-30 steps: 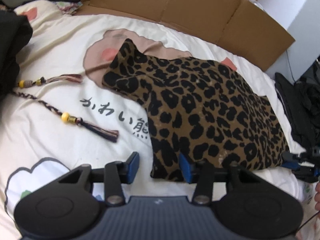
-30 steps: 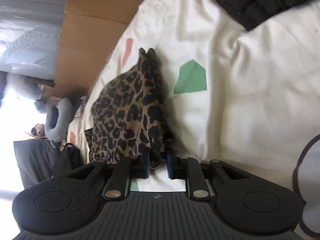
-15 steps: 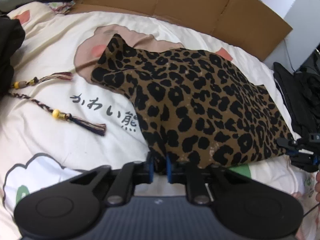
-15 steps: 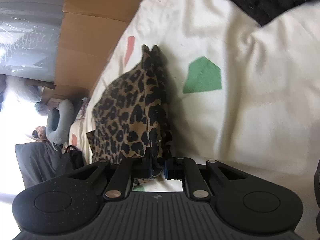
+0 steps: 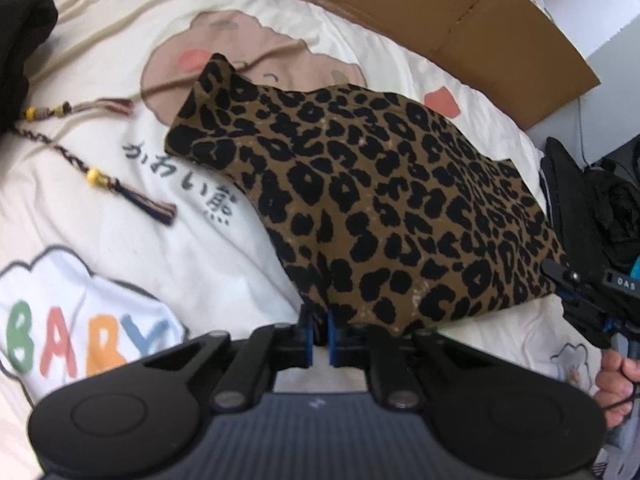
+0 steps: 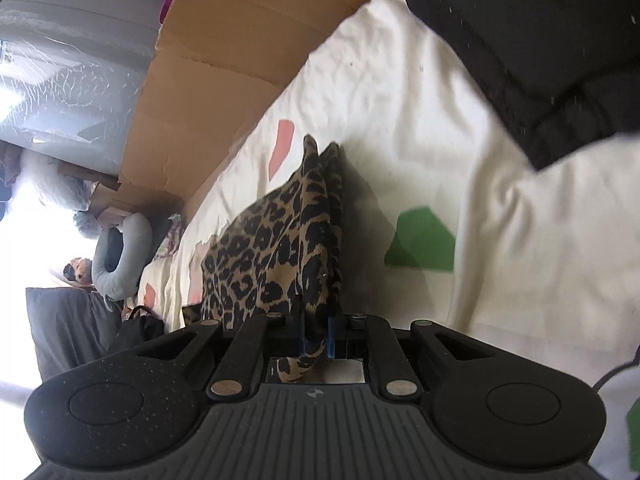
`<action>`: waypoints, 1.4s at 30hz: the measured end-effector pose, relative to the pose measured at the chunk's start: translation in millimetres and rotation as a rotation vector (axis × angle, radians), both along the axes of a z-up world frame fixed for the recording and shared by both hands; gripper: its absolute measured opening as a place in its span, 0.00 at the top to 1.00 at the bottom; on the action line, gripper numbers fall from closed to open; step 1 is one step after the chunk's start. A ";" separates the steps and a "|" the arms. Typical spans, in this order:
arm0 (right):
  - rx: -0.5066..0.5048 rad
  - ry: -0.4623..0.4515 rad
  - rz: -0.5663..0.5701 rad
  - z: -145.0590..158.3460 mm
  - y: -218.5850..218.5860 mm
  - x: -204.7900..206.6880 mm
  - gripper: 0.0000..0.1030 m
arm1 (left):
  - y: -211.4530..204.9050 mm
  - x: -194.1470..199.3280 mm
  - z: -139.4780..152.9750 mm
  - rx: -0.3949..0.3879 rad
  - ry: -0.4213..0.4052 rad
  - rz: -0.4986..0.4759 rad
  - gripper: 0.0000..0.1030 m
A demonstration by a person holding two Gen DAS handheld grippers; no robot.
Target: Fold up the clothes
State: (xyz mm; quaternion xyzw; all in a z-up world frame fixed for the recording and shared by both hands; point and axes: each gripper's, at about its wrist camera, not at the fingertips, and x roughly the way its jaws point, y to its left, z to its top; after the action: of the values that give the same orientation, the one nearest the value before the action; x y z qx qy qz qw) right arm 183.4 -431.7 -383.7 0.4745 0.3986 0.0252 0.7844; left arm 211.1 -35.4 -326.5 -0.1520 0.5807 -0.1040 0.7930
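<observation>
Leopard-print cloth (image 5: 384, 208) spread over the middle of a bed (image 5: 224, 264), on a cream blanket with a bear drawing and the word BABY. Left gripper (image 5: 319, 330) at the near edge of the cloth, blue fingers (image 5: 306, 328) pinched almost together on the near hem. Right gripper (image 6: 315, 334) at the right end of the cloth, fingers (image 6: 331, 334) squeezed tight on a bunched corner, with a bit of cloth poking out behind them. Cloth lifted a little at both held spots, resting on the bed farther back. Braided cord with beads and tassels (image 5: 96, 176) near the left edge of the bed, apart from the cloth. Brown cardboard (image 5: 432, 12) along the far edge. Black clothes (image 6: 532, 48) past the right end. A hand (image 5: 618, 380) at the near right corner.
</observation>
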 end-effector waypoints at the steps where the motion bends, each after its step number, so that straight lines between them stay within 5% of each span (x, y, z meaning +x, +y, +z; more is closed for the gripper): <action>1: -0.010 -0.004 0.002 2.2 -1.6 1.1 0.92 | -0.7 0.6 0.4 -0.007 0.011 0.004 0.94; 42: -0.123 -0.009 -0.181 31.9 -68.3 -25.5 0.93 | -71.0 -18.7 11.8 -0.053 0.341 -0.128 0.96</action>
State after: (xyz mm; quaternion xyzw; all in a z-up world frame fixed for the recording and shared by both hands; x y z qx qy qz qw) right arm 157.9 -500.0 -351.8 0.4594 0.3515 -0.0680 0.8129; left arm 192.5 -106.5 -314.7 -0.1509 0.7123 -0.1424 0.6705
